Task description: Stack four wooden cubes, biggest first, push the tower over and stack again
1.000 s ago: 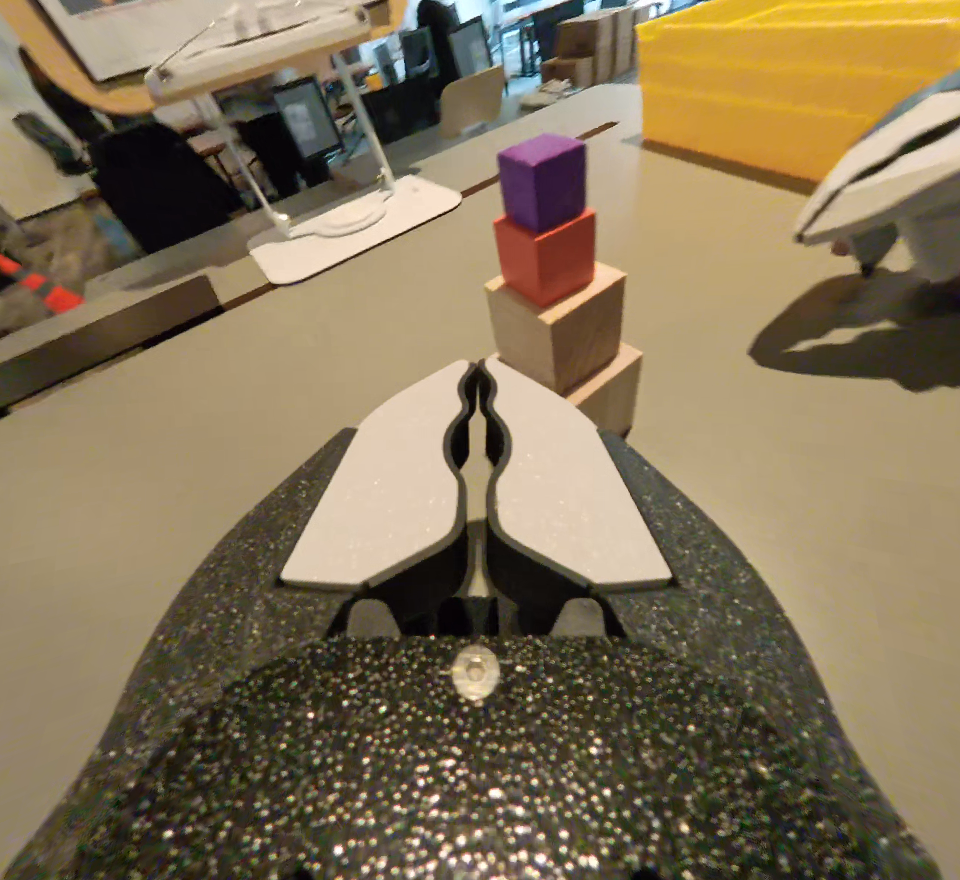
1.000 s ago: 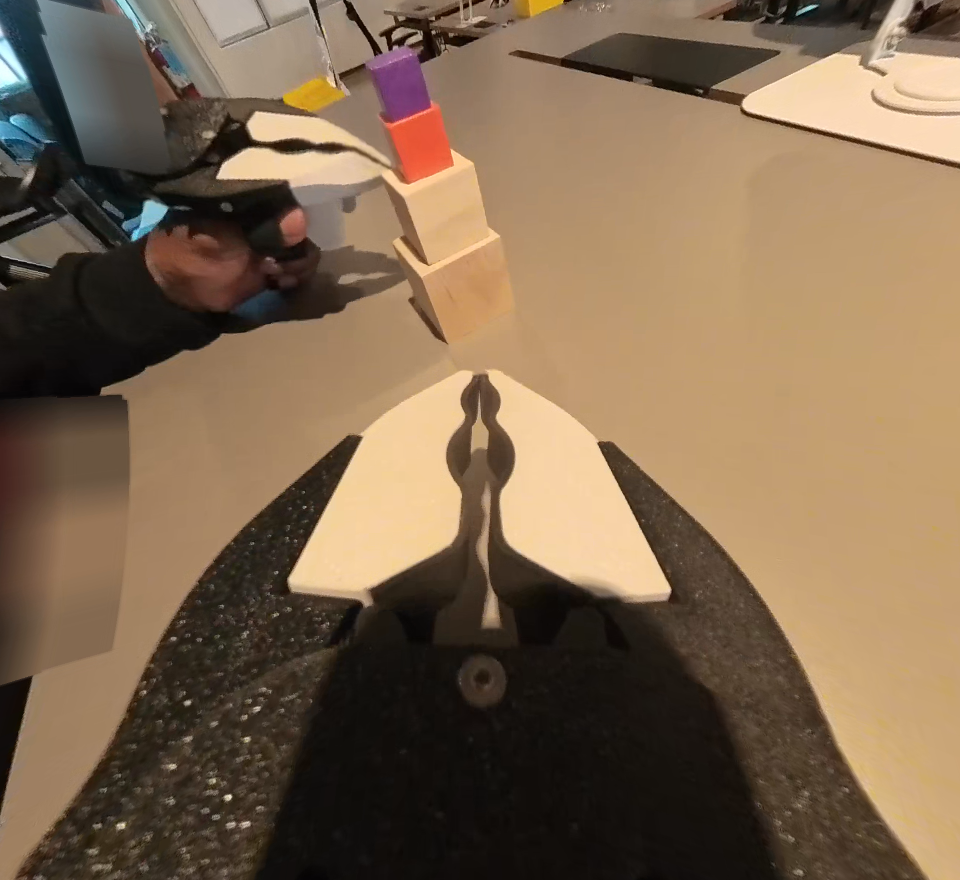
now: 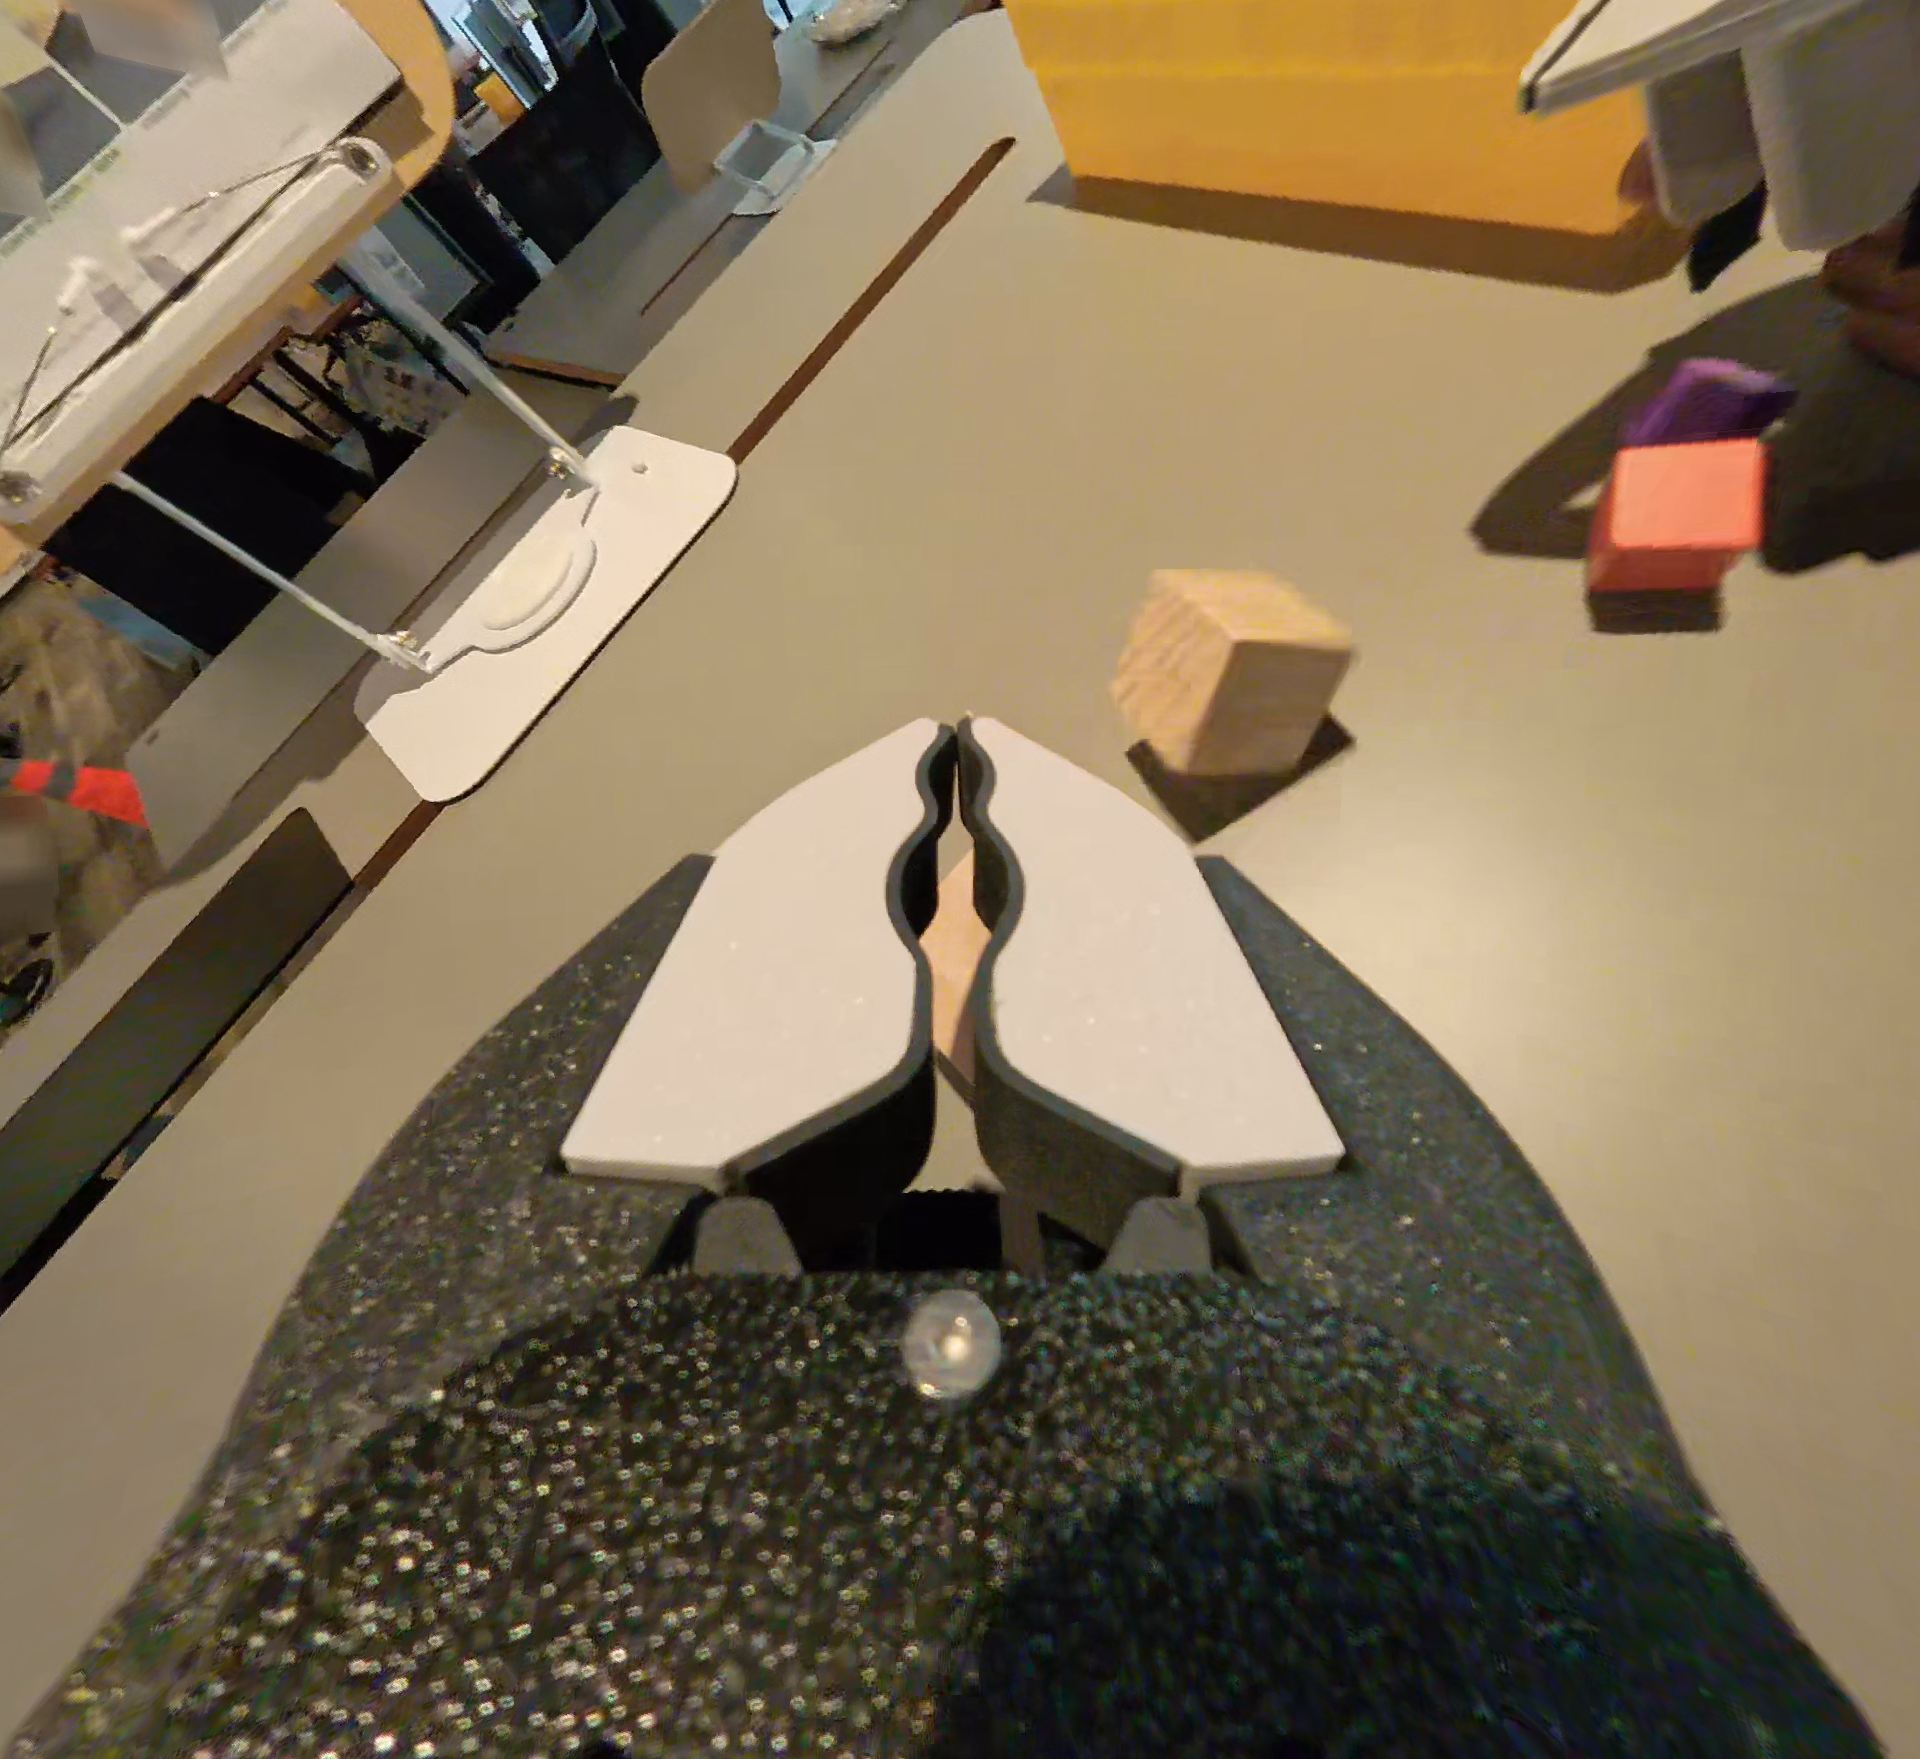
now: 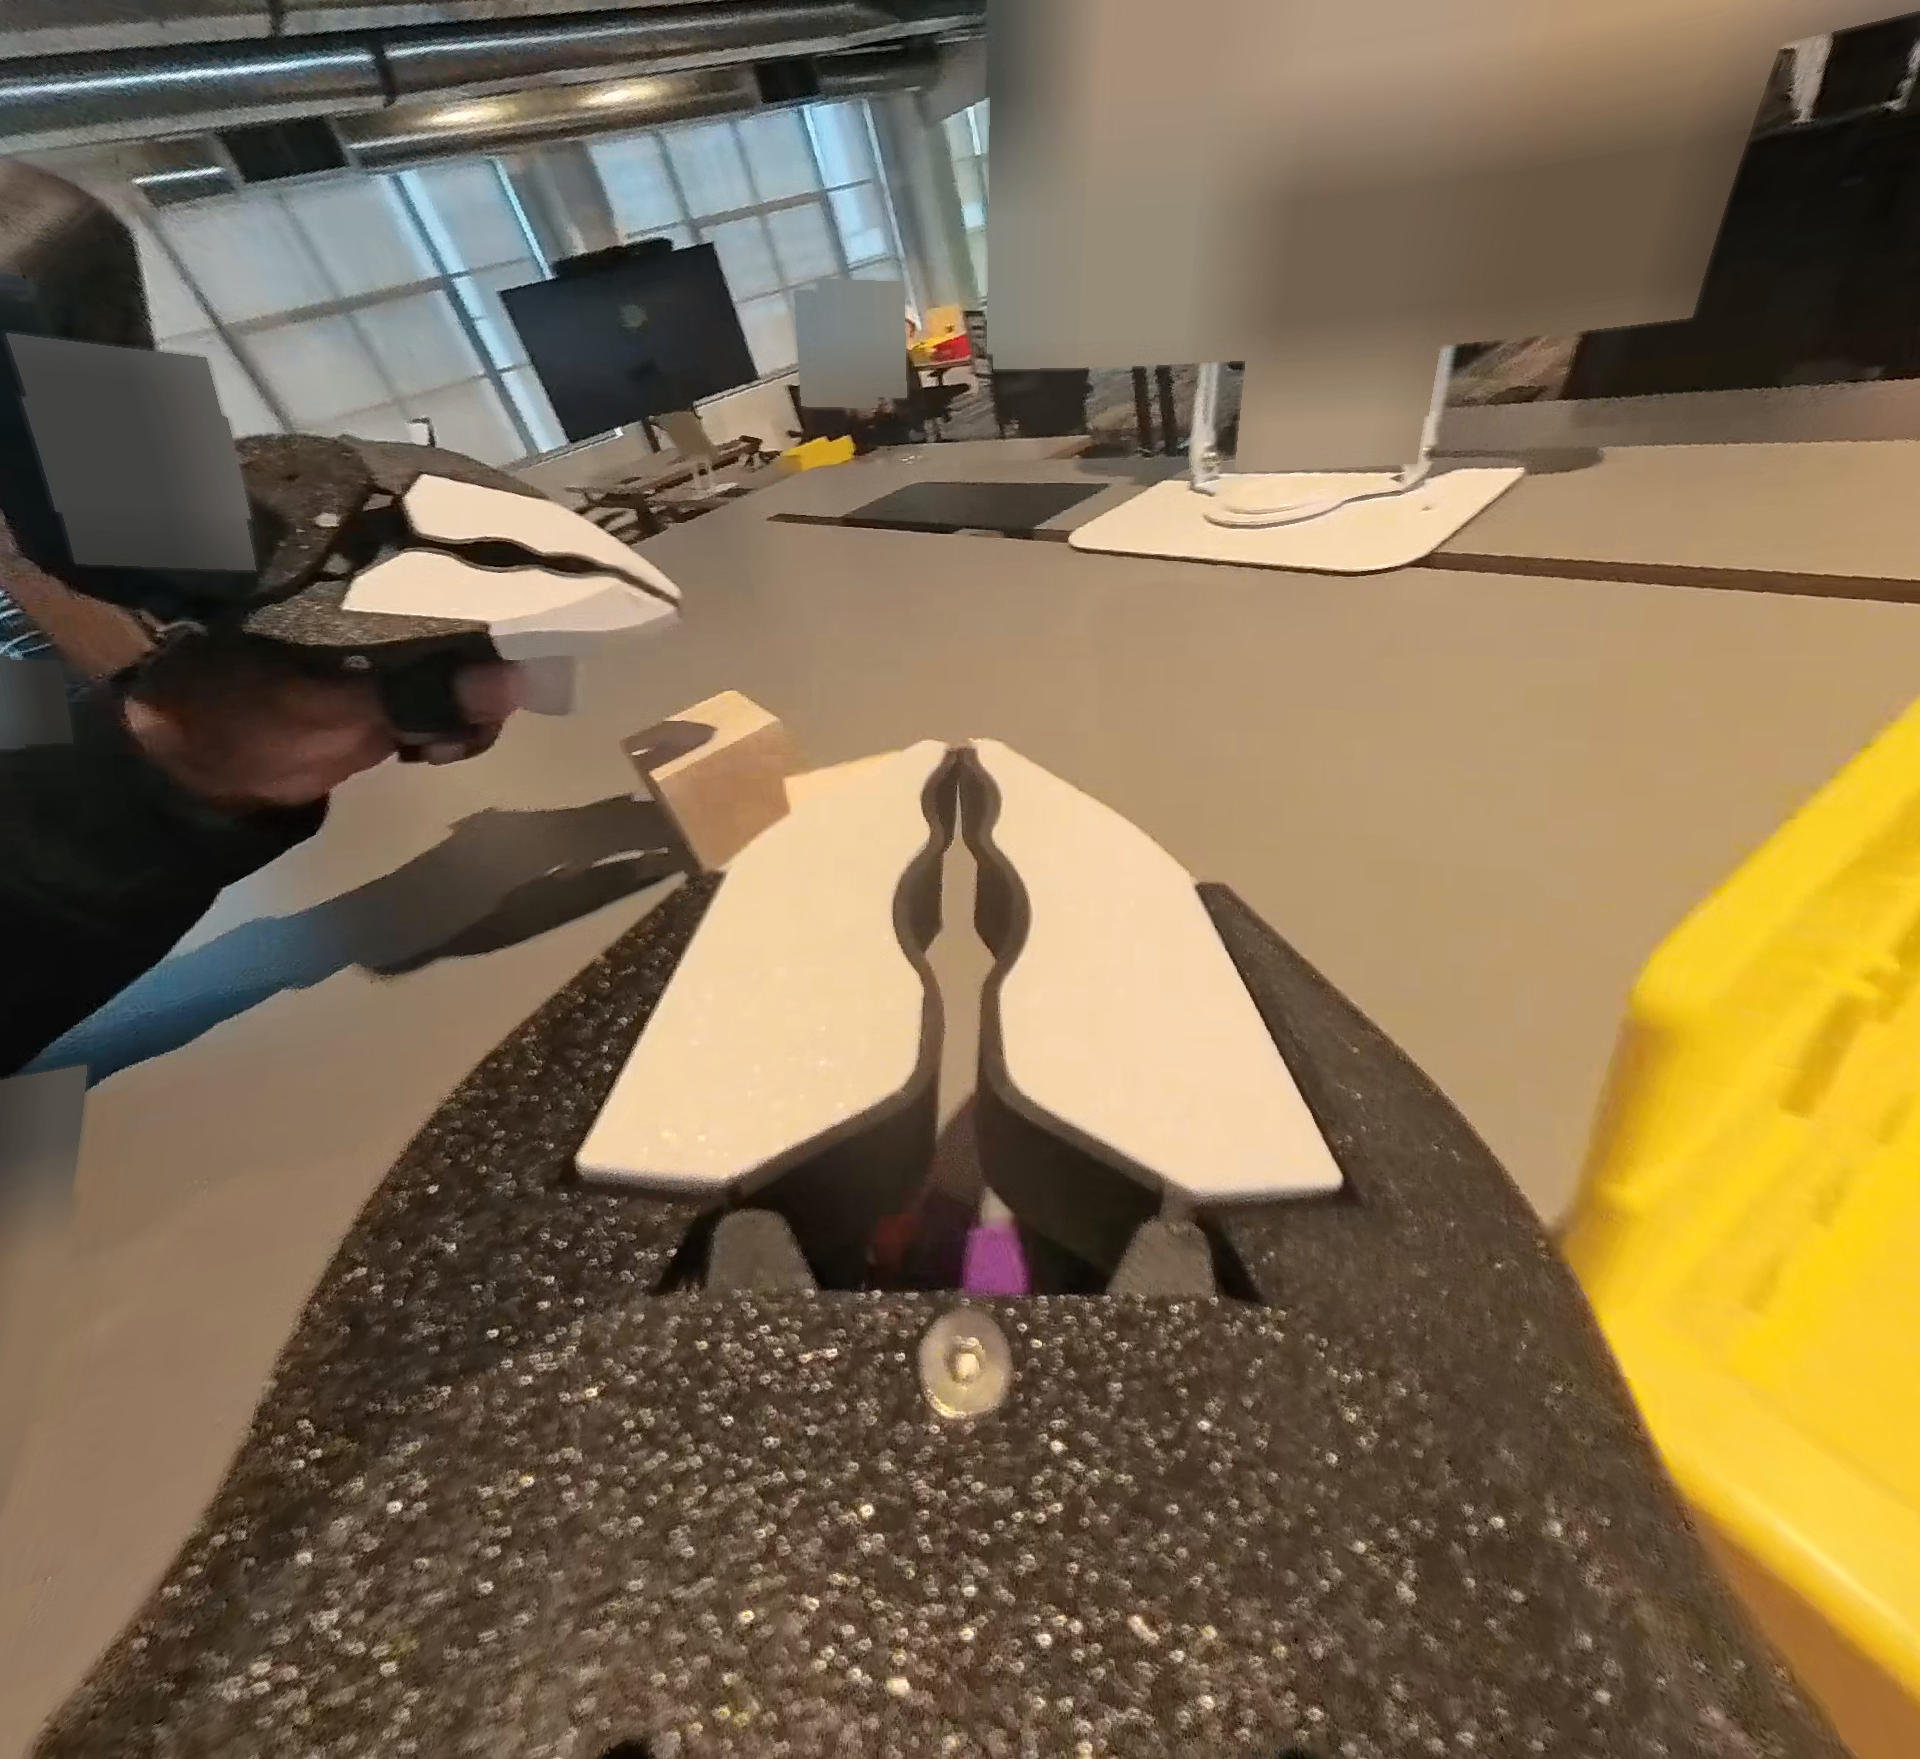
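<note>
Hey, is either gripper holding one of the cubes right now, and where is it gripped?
No. The left gripper and right gripper are both shut with nothing between their tips; the cubes lie loose on the table.

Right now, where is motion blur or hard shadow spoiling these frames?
Left wrist view: the natural wood cube and the red cube are smeared, each above a hard dark shadow. Right wrist view: the yellow bin is blurred, and a long shadow crosses the table.

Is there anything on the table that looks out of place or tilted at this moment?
Yes. No tower stands: the cubes lie scattered on the table. A plain wooden cube is tipped on an edge, blurred, as if tumbling. The red cube and purple cube lie beyond it, under the right gripper.
</note>
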